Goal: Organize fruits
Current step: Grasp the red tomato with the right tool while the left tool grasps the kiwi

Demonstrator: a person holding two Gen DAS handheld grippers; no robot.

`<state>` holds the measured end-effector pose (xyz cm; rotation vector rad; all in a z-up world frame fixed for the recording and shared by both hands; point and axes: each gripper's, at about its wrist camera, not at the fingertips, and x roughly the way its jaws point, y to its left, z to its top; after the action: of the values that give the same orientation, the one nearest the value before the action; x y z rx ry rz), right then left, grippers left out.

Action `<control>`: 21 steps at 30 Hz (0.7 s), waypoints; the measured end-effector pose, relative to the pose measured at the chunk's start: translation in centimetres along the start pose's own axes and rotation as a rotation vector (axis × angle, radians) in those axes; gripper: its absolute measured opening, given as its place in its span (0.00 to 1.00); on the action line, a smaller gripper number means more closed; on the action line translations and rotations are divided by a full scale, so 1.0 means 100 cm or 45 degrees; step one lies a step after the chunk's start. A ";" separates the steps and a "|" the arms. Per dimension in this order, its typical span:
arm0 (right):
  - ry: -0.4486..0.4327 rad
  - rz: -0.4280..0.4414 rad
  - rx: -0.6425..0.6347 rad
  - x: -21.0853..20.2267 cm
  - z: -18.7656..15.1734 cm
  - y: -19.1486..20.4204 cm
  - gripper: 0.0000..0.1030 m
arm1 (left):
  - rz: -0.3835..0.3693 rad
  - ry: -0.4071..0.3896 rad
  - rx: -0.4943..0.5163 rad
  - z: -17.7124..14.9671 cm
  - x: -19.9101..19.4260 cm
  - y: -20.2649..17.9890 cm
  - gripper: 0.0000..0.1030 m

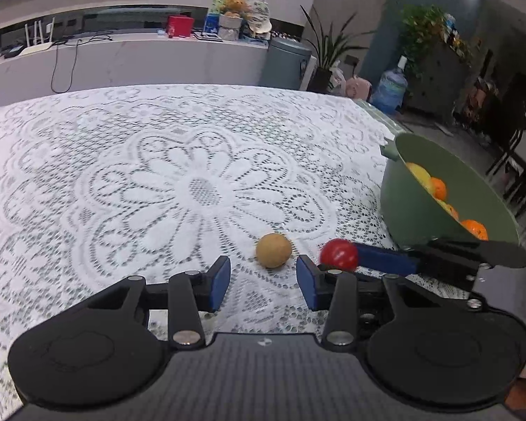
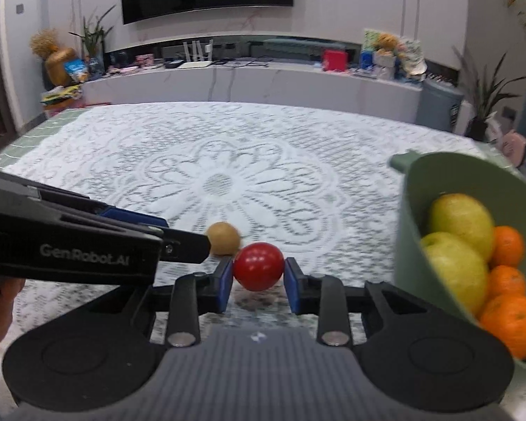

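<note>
green bowl (image 2: 408,231) running off the right edge, its oranges (image 2: 508,245) partly cropped; brown fruit (image 2: 224,238) sitting half hidden behind the left gripper (image 2: 189,245)

Two small round fruits (image 2: 223,238) (image 2: 258,266) are set side by side at lower centre of the tablecloth (image 2: 228,147), one just behind the other. At the right edge a bowl (image 2: 408,245) is placed, with larger fruits (image 2: 463,217) piled inside.

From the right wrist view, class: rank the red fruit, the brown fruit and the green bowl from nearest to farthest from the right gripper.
1. Red fruit: between the right gripper fingers, gripped.
2. Brown fruit: just beyond, slightly left, on the lace tablecloth.
3. Green bowl: off to the right, holding fruit.
</note>
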<state>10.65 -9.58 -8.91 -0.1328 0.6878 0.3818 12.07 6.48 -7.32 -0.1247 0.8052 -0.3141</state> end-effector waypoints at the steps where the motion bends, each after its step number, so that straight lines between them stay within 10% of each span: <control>1: 0.000 -0.012 -0.002 -0.001 0.000 -0.001 0.27 | 0.006 0.007 0.006 0.000 0.003 -0.001 0.48; 21: 0.042 -0.044 0.012 0.010 -0.006 -0.008 0.27 | 0.019 0.044 0.056 0.010 0.029 -0.012 0.30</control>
<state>11.26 -10.18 -10.03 -0.1418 0.7189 0.3441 14.44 4.37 -8.36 -0.0718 0.8324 -0.3204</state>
